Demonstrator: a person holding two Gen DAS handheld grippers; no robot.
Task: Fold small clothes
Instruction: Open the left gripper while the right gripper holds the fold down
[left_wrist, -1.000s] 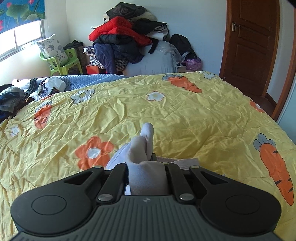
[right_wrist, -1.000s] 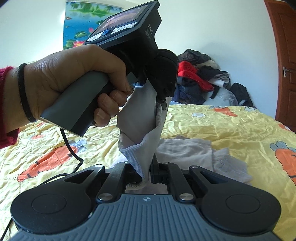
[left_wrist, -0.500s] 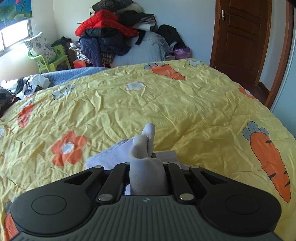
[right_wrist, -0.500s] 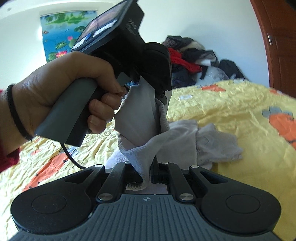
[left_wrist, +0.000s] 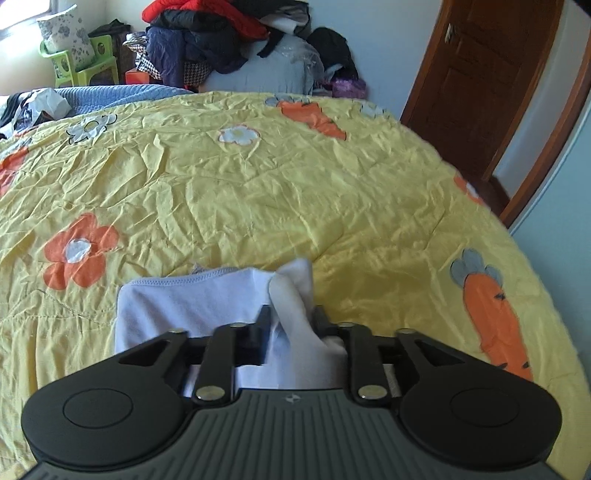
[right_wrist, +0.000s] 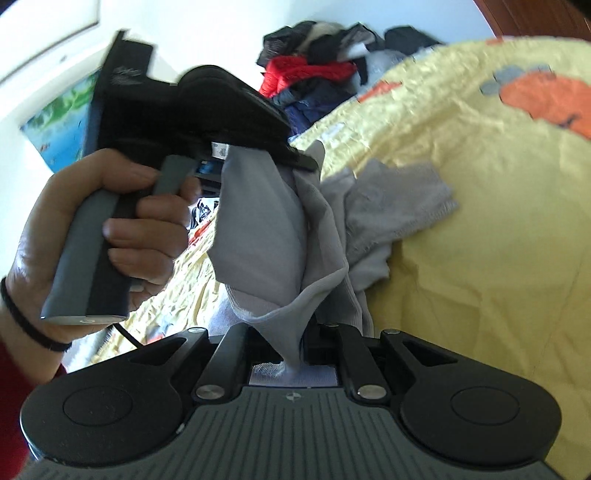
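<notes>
A small pale grey-white garment lies partly flat on the yellow quilt, its stitched hem facing away. One upright fold of it stands between the fingers of my left gripper, whose jaws are opening; a gap shows beside the left finger and the fold leans on the right one. In the right wrist view the garment hangs from the left gripper, which a hand holds, and tapers into my right gripper. The right jaws are starting to open but still pinch the cloth. A grey ribbed part rests on the quilt.
The quilt, printed with carrots and flowers, covers the whole bed. A pile of clothes stands behind the bed against the wall. A green chair with a pillow is at the back left, a wooden door at the right.
My left jaws have spread apart around the fold, and more of the garment lies flat on the quilt. The right gripper has rolled and sunk toward the bed, cloth still in it.
</notes>
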